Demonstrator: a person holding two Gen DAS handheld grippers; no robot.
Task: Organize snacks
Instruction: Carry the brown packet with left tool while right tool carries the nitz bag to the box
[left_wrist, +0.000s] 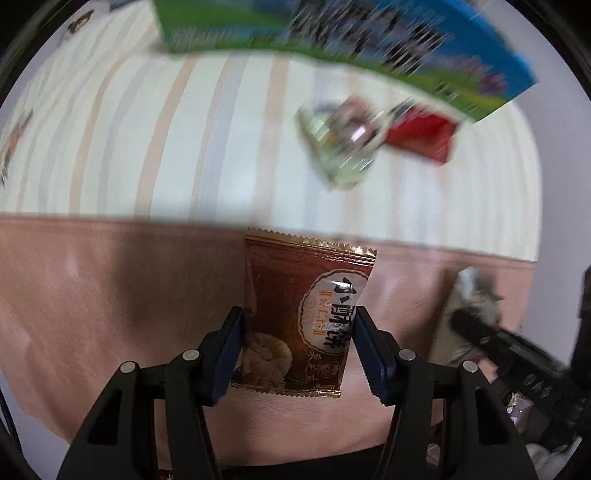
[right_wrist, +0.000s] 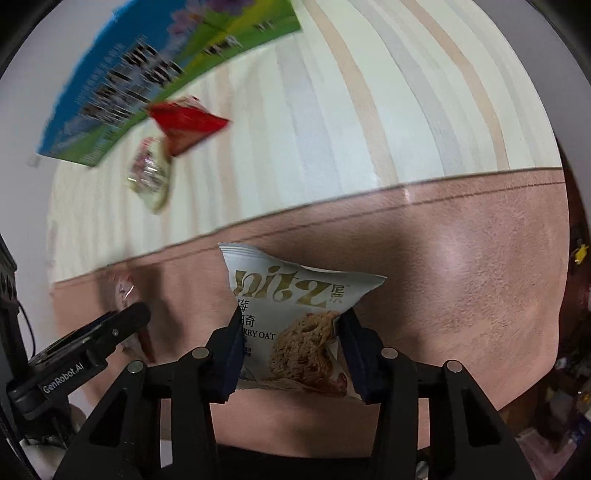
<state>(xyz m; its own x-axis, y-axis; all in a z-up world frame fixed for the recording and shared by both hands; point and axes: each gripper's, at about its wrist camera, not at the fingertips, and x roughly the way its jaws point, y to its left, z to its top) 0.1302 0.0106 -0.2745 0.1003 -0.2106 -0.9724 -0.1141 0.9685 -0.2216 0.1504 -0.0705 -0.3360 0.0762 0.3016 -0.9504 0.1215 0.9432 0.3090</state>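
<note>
My left hand-held gripper is clamped on a brown snack packet, a flat glossy foil pouch with gold crimped, saw-toothed ends and a round label; its dark blue ribbed pads press in on both side edges, and the packet hangs clear above the surface. My right hand-held gripper is clamped on a white cookie packet, a puffy, crinkled pouch with gold lettering and a printed oat cookie, pinched so its sides buckle inward. Below both lies a soft, matte pink cloth with a stitched hem, and beyond it a striped cloth in cream, peach and pale grey bands. Further back on the stripes I see a large flat blue and green box, blurred, with a red packet lying against its edge and a pale green wrapper just beside that. Both are shiny and creased.
</note>
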